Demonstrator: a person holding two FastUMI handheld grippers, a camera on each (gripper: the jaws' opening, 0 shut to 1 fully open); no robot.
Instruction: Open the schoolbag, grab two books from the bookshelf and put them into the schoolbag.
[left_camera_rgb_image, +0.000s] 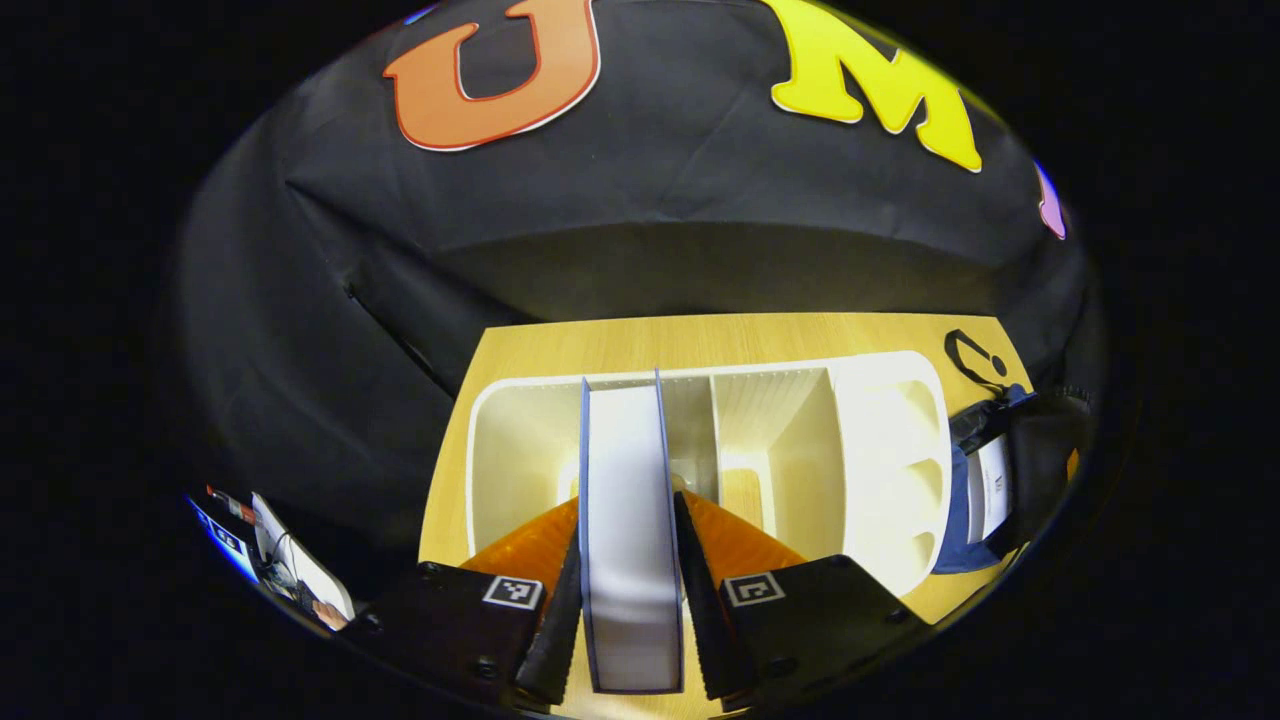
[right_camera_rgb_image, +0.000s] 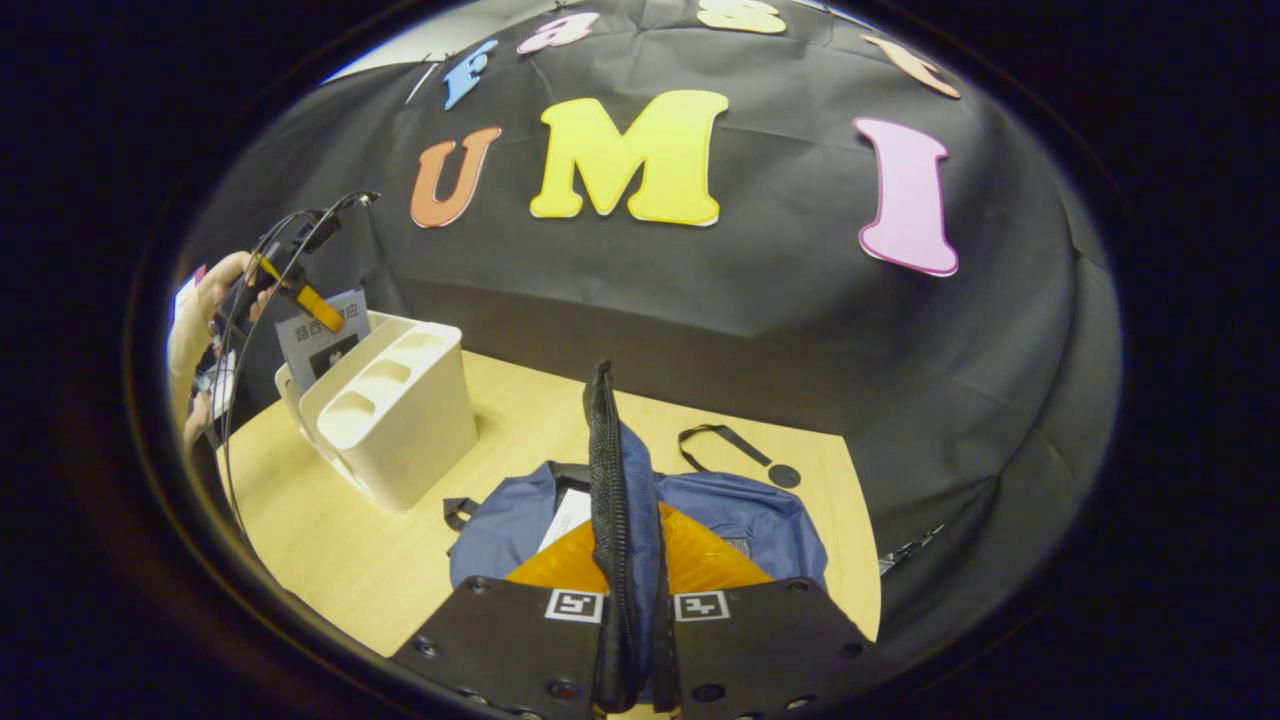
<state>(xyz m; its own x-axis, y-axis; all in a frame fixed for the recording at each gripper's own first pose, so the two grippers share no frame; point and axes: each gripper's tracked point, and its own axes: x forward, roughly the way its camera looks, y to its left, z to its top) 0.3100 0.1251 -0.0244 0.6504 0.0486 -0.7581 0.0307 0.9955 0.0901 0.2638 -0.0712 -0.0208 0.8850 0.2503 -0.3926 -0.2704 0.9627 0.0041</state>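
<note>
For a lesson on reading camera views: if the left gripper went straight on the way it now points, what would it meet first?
The left gripper, shut on a book, points down into the white bookshelf. Going straight on, the book would probably meet the compartment's floor first, though depth is hard to judge.

Left gripper view: book (left_camera_rgb_image: 630, 520) lower end cut off by frame edge; schoolbag (left_camera_rgb_image: 985, 490) partly cut off at right. Right gripper view: raised flap (right_camera_rgb_image: 620, 540) hides schoolbag interior; second book (right_camera_rgb_image: 322, 340) half hidden behind bookshelf (right_camera_rgb_image: 390, 410).
</note>
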